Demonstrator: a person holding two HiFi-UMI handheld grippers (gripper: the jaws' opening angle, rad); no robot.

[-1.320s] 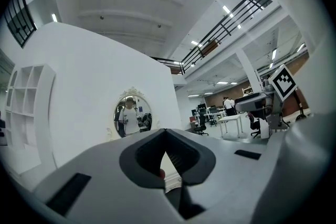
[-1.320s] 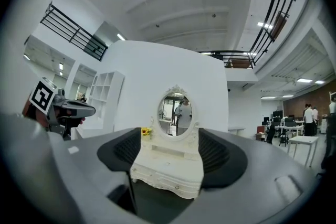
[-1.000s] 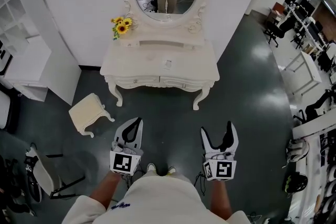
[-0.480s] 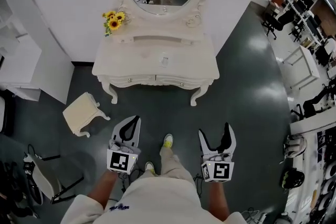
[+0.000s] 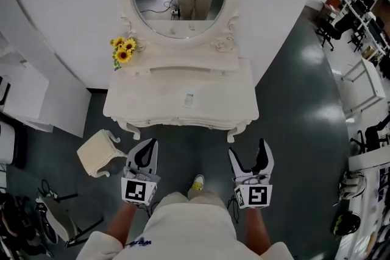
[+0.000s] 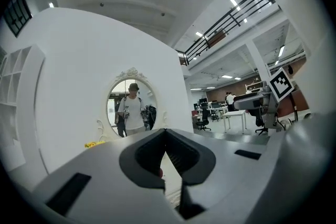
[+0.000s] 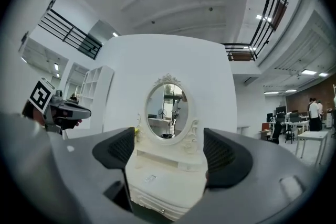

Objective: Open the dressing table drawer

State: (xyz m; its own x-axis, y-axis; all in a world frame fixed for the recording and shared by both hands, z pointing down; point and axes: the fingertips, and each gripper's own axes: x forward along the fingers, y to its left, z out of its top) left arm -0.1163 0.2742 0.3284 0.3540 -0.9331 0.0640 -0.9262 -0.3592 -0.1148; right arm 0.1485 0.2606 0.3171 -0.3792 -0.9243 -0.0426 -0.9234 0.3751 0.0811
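You stand before the counter (image 5: 180, 100), right tongs (image 5: 248, 150) spread and aimed at the shut drawer (image 7: 157, 206) under its front edge, left tongs (image 5: 152, 144) closed on nothing.

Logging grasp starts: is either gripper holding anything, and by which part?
Nothing is held. The left gripper is shut and empty; the right gripper is open and empty, short of the dressing table.
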